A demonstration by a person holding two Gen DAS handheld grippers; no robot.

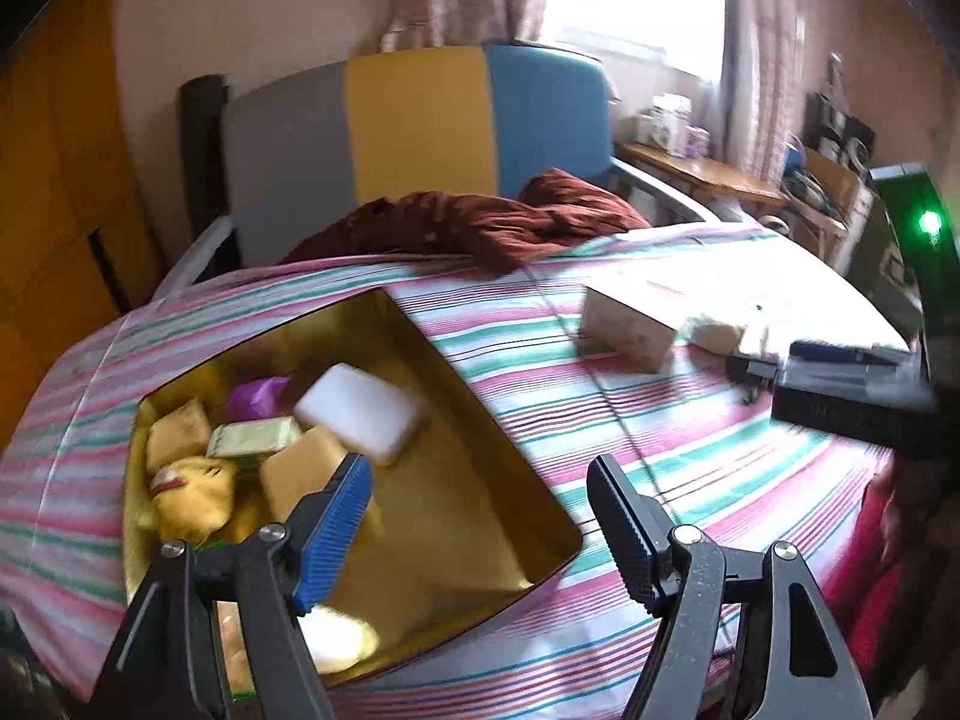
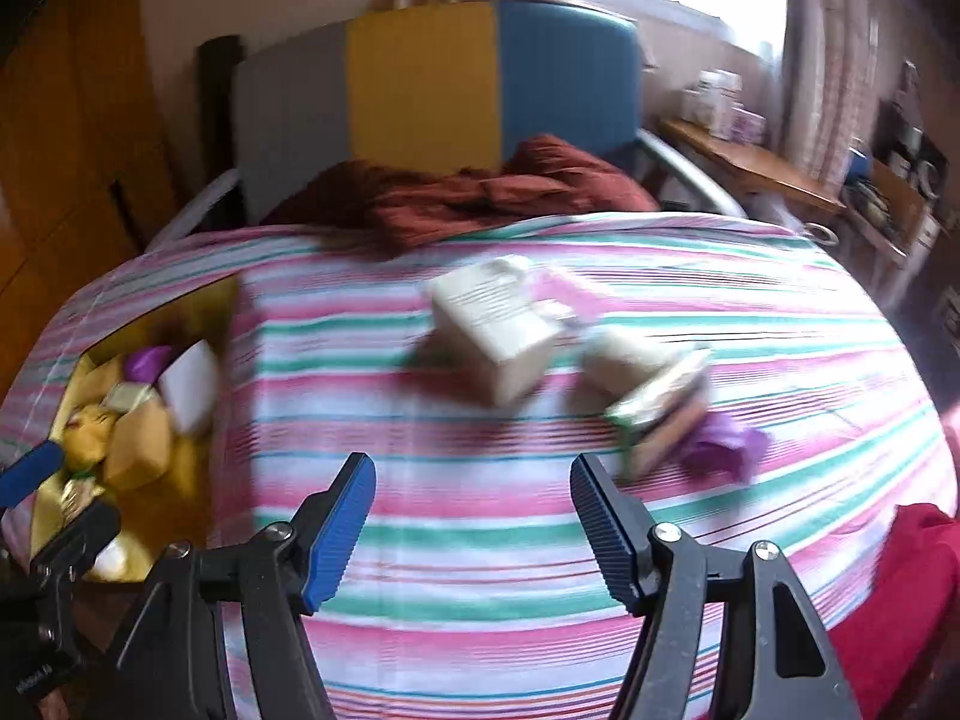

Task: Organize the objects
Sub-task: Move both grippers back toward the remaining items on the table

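A gold open box (image 1: 498, 516) lies on the striped bed sheet and holds a white bar (image 1: 363, 411), tan packets, a purple wrapper and a yellow pouch (image 1: 192, 489). My left gripper (image 1: 480, 480) hovers over the box, open and empty. In the right wrist view my right gripper (image 2: 474, 474) is open over bare sheet, nothing between its fingers. Beyond it lie a cream box (image 2: 495, 330), a tan packet (image 2: 624, 363), a green-edged packet (image 2: 660, 414) and a purple wrapper (image 2: 723, 444). The gold box (image 2: 231, 306) shows at the left edge.
A crumpled maroon cloth (image 1: 480, 222) lies at the head of the bed below a grey, yellow and blue headboard (image 1: 414, 120). A wooden side table (image 1: 702, 171) with jars stands at the right. Red fabric (image 2: 900, 588) hangs at the near right bed edge.
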